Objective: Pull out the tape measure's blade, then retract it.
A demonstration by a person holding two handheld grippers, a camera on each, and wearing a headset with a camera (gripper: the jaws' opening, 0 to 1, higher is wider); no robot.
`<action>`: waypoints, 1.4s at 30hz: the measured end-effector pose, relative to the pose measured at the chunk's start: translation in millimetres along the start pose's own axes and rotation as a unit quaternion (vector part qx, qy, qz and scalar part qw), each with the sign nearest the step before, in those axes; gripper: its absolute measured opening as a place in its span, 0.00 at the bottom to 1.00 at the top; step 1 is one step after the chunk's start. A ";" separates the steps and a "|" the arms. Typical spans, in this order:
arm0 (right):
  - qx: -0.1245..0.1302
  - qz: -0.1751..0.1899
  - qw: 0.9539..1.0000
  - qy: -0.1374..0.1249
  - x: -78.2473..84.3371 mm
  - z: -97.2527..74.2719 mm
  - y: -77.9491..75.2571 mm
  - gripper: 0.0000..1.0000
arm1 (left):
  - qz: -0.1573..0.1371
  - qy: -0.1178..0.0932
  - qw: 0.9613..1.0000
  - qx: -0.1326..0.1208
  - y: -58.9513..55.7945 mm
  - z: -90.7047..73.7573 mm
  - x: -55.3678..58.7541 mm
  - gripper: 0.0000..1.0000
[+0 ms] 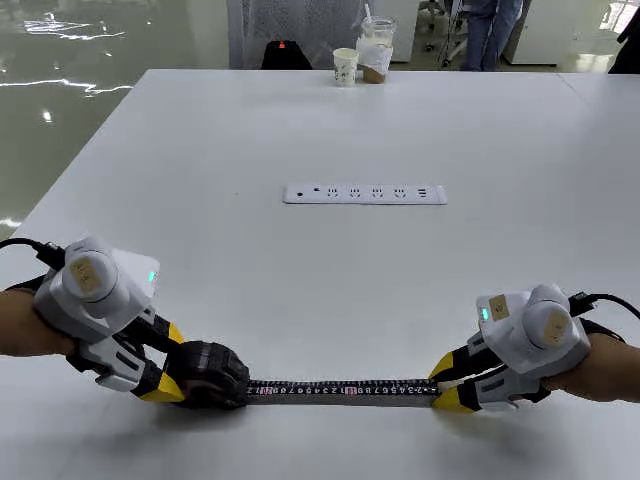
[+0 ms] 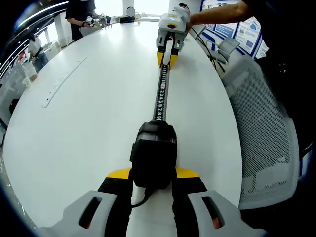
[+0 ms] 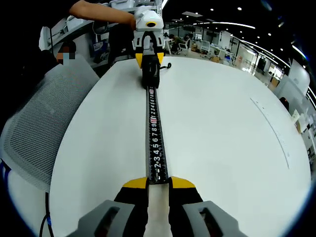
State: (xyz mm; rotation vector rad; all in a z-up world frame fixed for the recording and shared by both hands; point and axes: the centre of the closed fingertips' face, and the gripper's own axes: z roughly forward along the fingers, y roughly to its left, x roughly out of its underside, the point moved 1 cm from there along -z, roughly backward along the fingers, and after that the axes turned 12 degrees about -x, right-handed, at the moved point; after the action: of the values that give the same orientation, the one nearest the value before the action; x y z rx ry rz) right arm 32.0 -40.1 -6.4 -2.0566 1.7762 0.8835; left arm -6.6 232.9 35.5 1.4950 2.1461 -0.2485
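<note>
Two holds — left gripper (image 2: 153, 174) jaws clamped the black tape measure case (image 2: 154, 153); right gripper (image 3: 158, 183) jaws pinched the blade (image 3: 155, 133) tip, blade stretched between them. Risk: a loosened pinch would whip it back.

tape case (image 1: 208, 375) black | blade (image 1: 345, 387) black, white numerals | fingers (image 1: 160, 390) yellow-tipped | table (image 1: 350, 130) white

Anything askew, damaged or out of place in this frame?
Nothing stands out. The blade runs straight and flat on the table from the case in the left gripper to the right gripper; the power strip lies flat.
</note>
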 end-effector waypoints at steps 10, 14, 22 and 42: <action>0.000 0.007 1.000 0.001 -1.0 0.1 0.8 0.15 | 0.002 0.009 1.000 -0.002 -0.4 -0.3 0.4 0.26; 0.002 0.008 1.000 0.004 0.2 -0.7 -0.2 0.18 | 0.002 0.010 1.000 -0.005 0.8 -1.0 0.9 0.27; 0.005 0.011 1.000 0.008 0.6 -4.3 1.1 0.24 | -0.008 0.012 1.000 -0.013 3.6 -5.4 2.2 0.32; 0.032 0.037 0.999 -0.005 -3.1 -17.2 12.8 0.41 | -0.068 -0.002 0.997 -0.041 -8.2 -18.3 11.9 0.51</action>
State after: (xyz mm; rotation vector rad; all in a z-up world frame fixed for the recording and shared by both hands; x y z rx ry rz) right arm 24.0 -50.2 11.0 -1.9546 1.8611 0.8441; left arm -22.8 247.4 44.0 1.3048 2.2303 -0.2079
